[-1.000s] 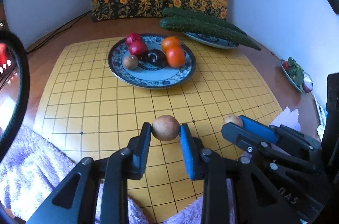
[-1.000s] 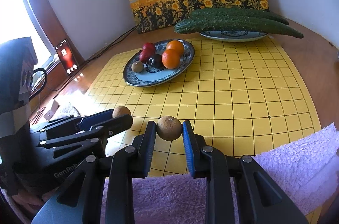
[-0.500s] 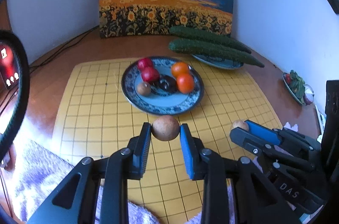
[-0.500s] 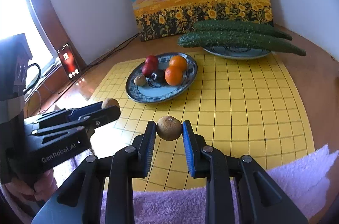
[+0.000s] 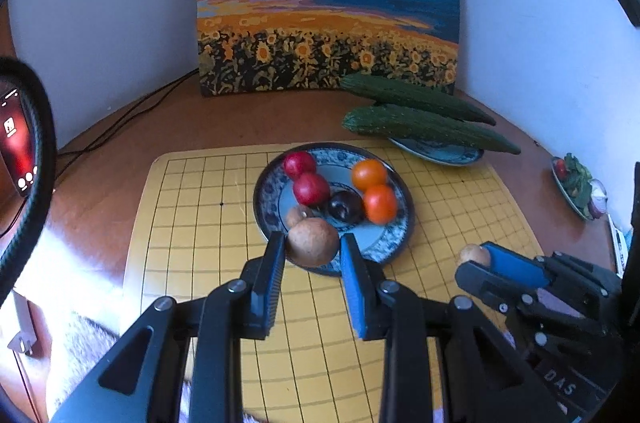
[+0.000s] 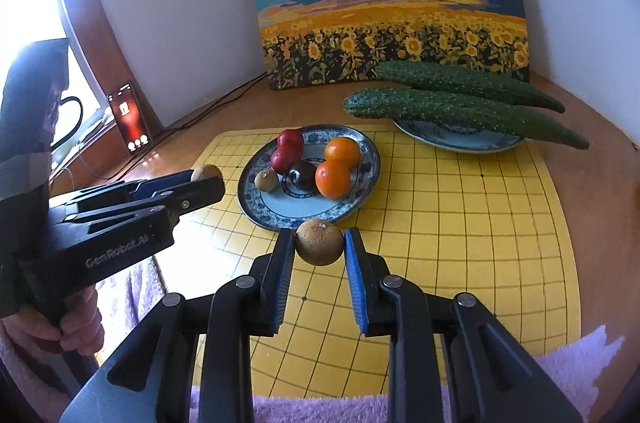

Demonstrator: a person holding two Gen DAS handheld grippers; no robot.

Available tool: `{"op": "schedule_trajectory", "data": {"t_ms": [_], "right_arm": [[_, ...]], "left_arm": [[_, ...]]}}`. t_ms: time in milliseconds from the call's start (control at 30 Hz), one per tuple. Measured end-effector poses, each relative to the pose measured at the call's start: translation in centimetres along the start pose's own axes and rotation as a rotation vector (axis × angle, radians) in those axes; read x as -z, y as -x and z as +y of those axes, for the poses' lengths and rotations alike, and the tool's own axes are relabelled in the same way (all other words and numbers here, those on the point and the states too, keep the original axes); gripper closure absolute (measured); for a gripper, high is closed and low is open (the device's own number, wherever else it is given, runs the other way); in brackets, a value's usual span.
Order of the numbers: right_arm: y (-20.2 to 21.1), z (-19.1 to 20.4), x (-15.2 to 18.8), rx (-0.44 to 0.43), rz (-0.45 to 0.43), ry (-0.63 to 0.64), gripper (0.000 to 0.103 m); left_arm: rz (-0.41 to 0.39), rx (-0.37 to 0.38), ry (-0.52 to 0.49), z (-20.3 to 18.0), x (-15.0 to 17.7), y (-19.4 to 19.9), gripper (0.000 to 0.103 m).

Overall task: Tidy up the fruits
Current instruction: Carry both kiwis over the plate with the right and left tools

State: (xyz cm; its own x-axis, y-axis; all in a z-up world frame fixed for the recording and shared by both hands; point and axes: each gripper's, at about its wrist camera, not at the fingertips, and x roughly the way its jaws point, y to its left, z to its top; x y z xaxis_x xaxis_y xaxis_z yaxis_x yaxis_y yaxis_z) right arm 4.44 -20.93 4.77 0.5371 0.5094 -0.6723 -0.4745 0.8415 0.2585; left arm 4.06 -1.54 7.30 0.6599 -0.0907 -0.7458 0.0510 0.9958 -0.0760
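Observation:
My left gripper is shut on a small brown round fruit, held above the near rim of the blue-patterned fruit plate. The plate holds two red fruits, two oranges, a dark plum and a small brown fruit. My right gripper is shut on another brown round fruit, just short of the plate's near edge. The left gripper also shows in the right wrist view, and the right gripper in the left wrist view.
The plate sits on a yellow grid mat on a wooden table. Behind it, two cucumbers lie across a second plate before a sunflower painting. A phone stands at left, a small vegetable dish at right, purple towel nearest.
Both grippers have risen and moved forward toward the fruit plate, each still holding its brown fruit. The left gripper's fruit now overlaps the plate's near rim.

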Motion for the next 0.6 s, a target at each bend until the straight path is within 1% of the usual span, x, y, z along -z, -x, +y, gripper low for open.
{"op": "schedule_trajectory", "data": {"t_ms": [133,233,600], "right_arm": [[-0.8,0.5,-0.6,-0.004,-0.002,-0.011,0.076],[-1.5,1.2,-1.1,0.002,-0.001,-0.005,0.076],[-5.1,2.3,-1.7,0.010,0.038,0.002,0.076]], "left_arm": [[0.001,-0.027,-0.017,0.4,-0.7,-1.6,0.074],[0.011,-0.033,-0.012,1.0,-1.2,-3.0,0.074],[0.040,0.001,0.028,2.8,-2.5,-6.5,0.074]]}}
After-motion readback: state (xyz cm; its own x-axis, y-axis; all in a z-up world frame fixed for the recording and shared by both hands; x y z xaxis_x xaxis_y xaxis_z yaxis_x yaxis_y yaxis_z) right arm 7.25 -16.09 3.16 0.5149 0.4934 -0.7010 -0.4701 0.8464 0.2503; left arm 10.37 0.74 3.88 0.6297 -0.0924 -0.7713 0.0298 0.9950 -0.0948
